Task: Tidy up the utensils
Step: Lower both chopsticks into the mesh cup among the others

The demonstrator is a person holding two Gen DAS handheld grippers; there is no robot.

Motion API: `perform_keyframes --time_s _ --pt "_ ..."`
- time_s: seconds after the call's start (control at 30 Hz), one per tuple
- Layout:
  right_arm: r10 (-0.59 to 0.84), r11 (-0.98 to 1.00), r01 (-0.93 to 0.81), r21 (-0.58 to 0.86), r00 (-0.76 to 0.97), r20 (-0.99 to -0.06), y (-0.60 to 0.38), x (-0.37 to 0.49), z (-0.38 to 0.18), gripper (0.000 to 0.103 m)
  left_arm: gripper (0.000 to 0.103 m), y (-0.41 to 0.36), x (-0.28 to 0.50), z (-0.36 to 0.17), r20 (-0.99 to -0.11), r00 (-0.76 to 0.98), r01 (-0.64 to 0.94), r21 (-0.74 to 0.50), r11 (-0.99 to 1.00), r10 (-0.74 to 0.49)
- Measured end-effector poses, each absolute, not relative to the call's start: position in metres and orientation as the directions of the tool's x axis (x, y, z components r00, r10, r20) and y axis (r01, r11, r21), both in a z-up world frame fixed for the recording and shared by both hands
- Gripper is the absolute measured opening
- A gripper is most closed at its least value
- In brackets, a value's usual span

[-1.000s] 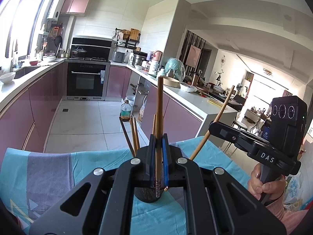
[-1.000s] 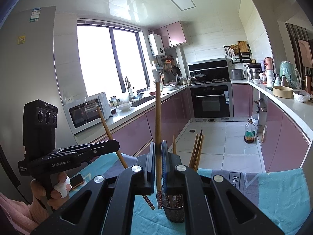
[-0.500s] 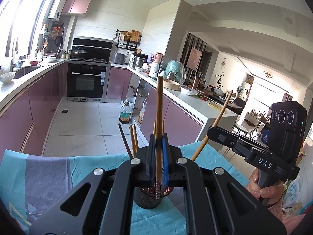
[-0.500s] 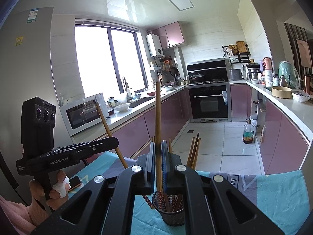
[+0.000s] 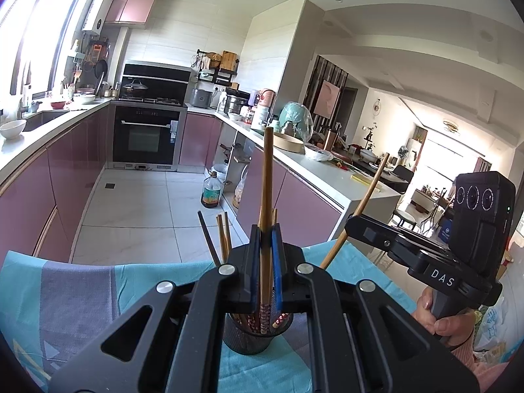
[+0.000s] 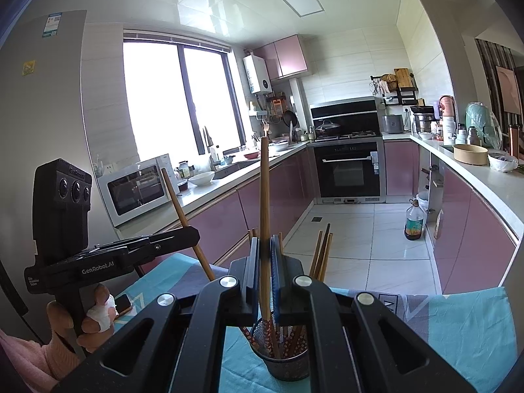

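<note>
A black mesh holder [image 5: 252, 337] [image 6: 285, 357] stands on the teal cloth and has several chopsticks [image 5: 222, 239] [image 6: 322, 255] in it. My left gripper [image 5: 265, 229] is shut on a wooden chopstick [image 5: 267, 177] held upright, with its patterned lower end inside the holder's rim. My right gripper [image 6: 264, 239] is shut on another upright chopstick [image 6: 264, 190] whose patterned end also dips into the holder. Each view shows the other gripper from the side: the right gripper [image 5: 348, 226] grips a slanted chopstick [image 5: 366, 203], and the left gripper [image 6: 196, 234] does too [image 6: 178, 206].
The table carries a teal and grey cloth [image 5: 65, 294] [image 6: 458, 321], with a phone [image 6: 122, 304] near its left edge. A hand [image 5: 442, 321] [image 6: 91, 321] grips each handle. Behind are purple cabinets, a microwave [image 6: 137, 190] and an oil bottle [image 5: 211, 193] on the floor.
The holder has come further into view below both grippers. The right chopstick's lower end, first beside the holder, is now inside its rim. Both grippers stay shut.
</note>
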State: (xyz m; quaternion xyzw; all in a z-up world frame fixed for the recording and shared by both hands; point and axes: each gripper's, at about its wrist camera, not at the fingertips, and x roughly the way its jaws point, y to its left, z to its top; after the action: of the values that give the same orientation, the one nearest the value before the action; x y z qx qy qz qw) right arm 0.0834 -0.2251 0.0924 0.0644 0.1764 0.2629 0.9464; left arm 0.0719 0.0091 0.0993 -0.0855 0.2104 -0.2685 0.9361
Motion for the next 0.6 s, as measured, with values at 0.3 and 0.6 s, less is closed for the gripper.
perform_keyframes --time_s 0.3,0.6 --pt "0.512 0.858 -0.465 0.217 0.800 -0.311 -0.2220 0.0855 0.0884 0.005 0.007 0.0090 0.0767 0.1031 -0.354 0.771 0.456 -0.271 0.848 -0.529" --pt "0.511 0.859 -0.464 0.216 0.800 -0.315 -0.2225 0.0868 0.0874 0.005 0.007 0.0061 0.0788 0.1072 -0.363 0.775 0.448 -0.263 0.855 -0.517"
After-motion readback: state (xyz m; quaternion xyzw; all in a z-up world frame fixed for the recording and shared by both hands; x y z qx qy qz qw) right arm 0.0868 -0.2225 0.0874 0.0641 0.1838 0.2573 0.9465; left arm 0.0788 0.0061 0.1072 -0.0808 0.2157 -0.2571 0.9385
